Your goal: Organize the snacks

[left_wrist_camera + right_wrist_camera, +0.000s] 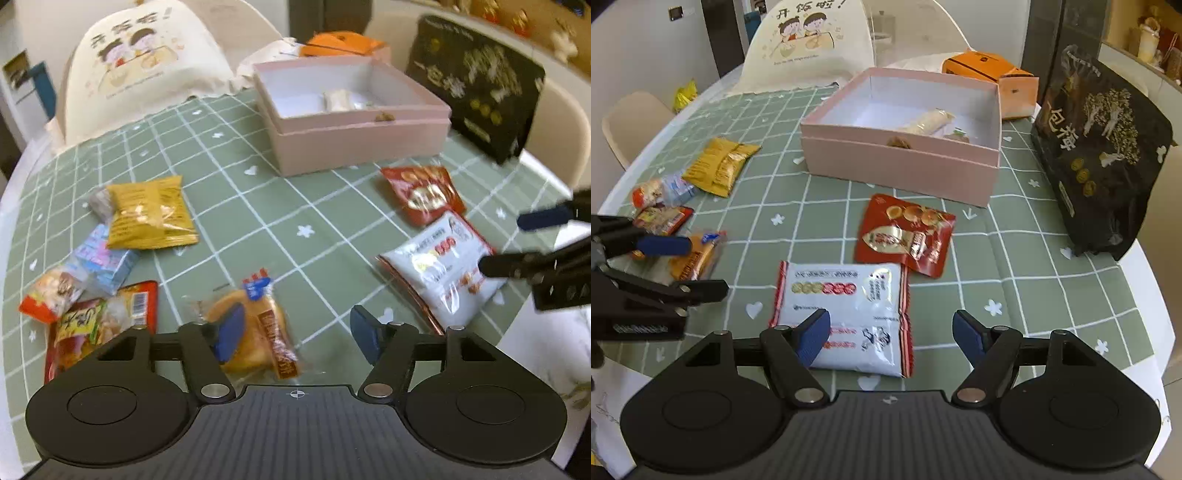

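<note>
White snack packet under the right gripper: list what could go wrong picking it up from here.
1. The white snack packet lies flat, and the open right gripper covers only its near end, so the pads may skid off the glossy film.
2. The red packet overlaps its far corner and may get dragged.
3. The left gripper hovers close by; the two could collide.

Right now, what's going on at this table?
A person with two handheld grippers is sorting snacks into the pink box, which already holds a few. Both sets of jaws are open and empty: the left gripper over the wrapped bun, the right gripper over the white packet. Other snacks lie loose on the tablecloth.
</note>
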